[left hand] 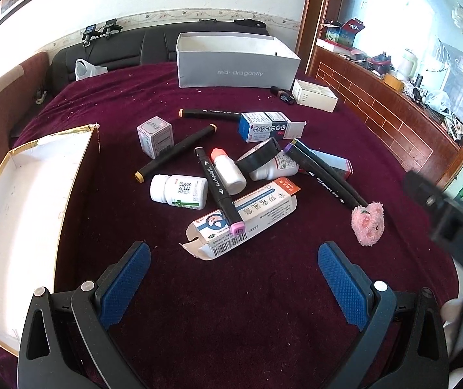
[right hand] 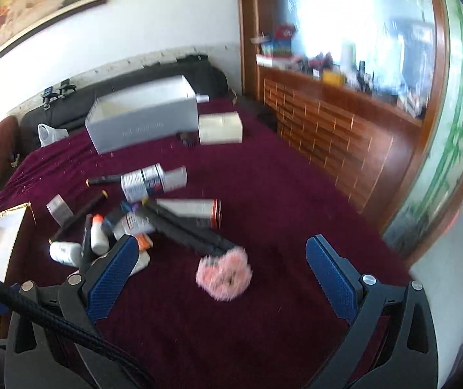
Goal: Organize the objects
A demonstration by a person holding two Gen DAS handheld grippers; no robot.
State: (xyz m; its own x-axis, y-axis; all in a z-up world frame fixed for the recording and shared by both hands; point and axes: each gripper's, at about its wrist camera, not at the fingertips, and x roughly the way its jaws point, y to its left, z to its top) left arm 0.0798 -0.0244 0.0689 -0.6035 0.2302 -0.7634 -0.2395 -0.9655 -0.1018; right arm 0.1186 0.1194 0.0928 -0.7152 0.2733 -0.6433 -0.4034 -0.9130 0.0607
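Note:
A pile of small items lies on the maroon cloth: a white pill bottle [left hand: 178, 192], several black markers [left hand: 219, 190], a long medicine box [left hand: 247, 215], a blue-white box [left hand: 268, 126], a roll of black tape [left hand: 260, 158] and a pink fluffy toy [left hand: 368, 223]. My left gripper [left hand: 234, 259] is open and empty, just in front of the medicine box. My right gripper [right hand: 220, 259] is open and empty; the pink toy [right hand: 224, 274] lies between its fingers, a little ahead. The right wrist view is blurred.
An open white tray-like box [left hand: 20, 207] sits at the left. A grey shoebox [left hand: 236, 61] stands at the far side, with a small white box [left hand: 314, 95] beside it. A brick-patterned wooden counter [left hand: 387, 120] borders the right. A black cable [right hand: 46, 314] crosses the right gripper.

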